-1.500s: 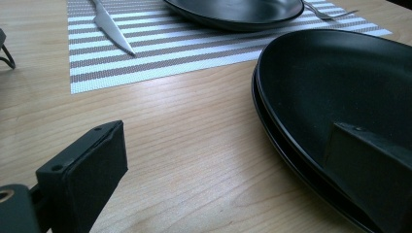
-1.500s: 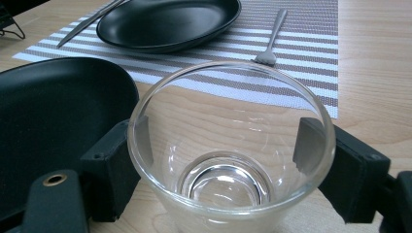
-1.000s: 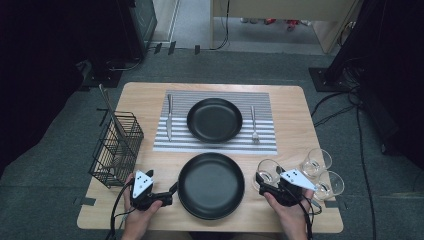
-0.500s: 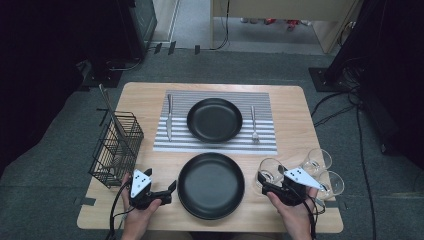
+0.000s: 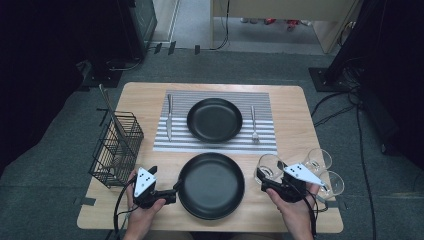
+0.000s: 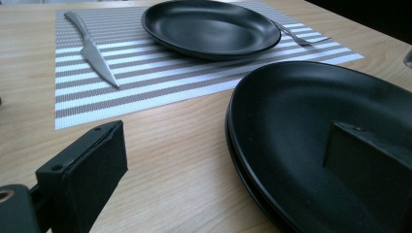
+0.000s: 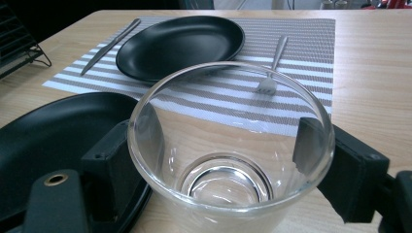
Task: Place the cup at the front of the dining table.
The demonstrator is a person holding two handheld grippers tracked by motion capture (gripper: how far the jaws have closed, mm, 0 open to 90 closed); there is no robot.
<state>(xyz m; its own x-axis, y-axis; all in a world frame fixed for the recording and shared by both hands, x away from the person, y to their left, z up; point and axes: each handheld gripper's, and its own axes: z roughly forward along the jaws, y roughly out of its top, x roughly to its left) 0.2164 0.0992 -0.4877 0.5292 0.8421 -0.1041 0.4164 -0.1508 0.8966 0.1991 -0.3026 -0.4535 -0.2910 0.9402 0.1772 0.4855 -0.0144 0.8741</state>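
From above, the near plate (image 5: 212, 186) lies empty at the table's front edge, the left gripper (image 5: 175, 191) at its left rim and the right gripper (image 5: 263, 177) around a glass (image 5: 268, 166). In the left gripper view, the jaws stand apart astride the plate rim (image 6: 243, 160). In the right gripper view, the jaws flank the empty glass (image 7: 228, 160); contact unclear.

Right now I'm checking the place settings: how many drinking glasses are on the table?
3. One glass stands between the right gripper's jaws beside the near plate; two more, the far glass and the outer glass, stand behind that gripper at the table's right edge.
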